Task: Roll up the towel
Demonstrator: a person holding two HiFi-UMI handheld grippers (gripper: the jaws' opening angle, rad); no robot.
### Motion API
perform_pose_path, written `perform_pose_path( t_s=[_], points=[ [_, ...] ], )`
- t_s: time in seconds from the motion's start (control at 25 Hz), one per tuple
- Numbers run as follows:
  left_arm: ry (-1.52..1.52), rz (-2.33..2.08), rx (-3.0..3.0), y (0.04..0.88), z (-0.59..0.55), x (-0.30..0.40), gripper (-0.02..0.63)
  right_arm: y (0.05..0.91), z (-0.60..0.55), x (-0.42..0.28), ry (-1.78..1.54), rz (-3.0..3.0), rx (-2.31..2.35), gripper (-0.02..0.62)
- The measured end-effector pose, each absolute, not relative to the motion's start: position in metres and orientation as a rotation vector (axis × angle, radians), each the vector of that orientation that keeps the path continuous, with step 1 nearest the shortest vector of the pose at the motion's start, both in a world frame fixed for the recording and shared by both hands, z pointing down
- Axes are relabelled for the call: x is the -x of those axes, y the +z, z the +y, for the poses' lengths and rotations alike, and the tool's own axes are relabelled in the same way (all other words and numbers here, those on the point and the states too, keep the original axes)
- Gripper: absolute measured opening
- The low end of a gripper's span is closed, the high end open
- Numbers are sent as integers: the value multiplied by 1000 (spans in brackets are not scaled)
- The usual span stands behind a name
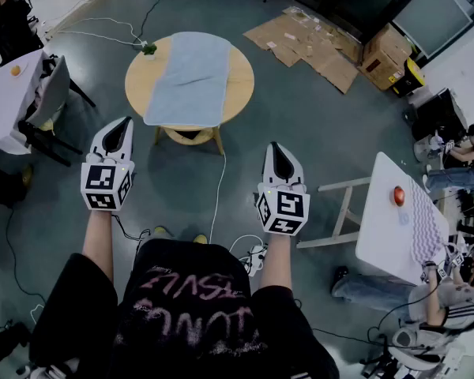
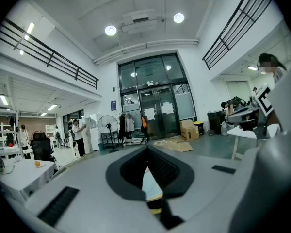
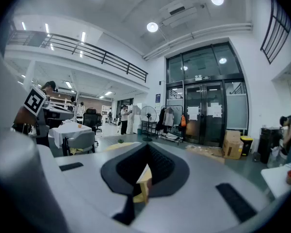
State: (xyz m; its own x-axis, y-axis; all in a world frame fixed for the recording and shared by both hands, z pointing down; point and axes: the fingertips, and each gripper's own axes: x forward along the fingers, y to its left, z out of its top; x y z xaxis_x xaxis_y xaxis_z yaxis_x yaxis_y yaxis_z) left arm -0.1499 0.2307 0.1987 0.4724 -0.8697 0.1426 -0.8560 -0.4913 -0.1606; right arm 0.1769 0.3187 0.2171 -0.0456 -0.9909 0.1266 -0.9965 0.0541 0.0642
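Note:
A light blue towel (image 1: 188,77) lies flat and unrolled across a round wooden table (image 1: 238,77) ahead of me in the head view. Both grippers hang in the air well short of the table, pointing towards it. My left gripper (image 1: 127,121) is shut with nothing between its jaws, and the same shows in its own view (image 2: 146,149). My right gripper (image 1: 274,146) is also shut and empty, with its tips meeting in its own view (image 3: 146,147). Neither gripper touches the towel.
A small green object (image 1: 148,50) sits at the table's far left rim. A white table with a grey chair (image 1: 51,93) stands at left, flattened cardboard (image 1: 308,42) lies on the floor behind, and another white table (image 1: 375,227) with seated people is at right. A cable (image 1: 219,188) runs across the floor.

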Motion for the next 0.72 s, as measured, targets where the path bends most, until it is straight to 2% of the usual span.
perform_pose_path(
  t_s=[0.52,0.72],
  points=[
    [-338,1515,2622,198,239,151,11,206,320,-170,-10,-2205,-2075,5],
    [-470,1446,2588,208,238,147,11,214,312,-153,-69,-2226,-1922,6]
  ],
)
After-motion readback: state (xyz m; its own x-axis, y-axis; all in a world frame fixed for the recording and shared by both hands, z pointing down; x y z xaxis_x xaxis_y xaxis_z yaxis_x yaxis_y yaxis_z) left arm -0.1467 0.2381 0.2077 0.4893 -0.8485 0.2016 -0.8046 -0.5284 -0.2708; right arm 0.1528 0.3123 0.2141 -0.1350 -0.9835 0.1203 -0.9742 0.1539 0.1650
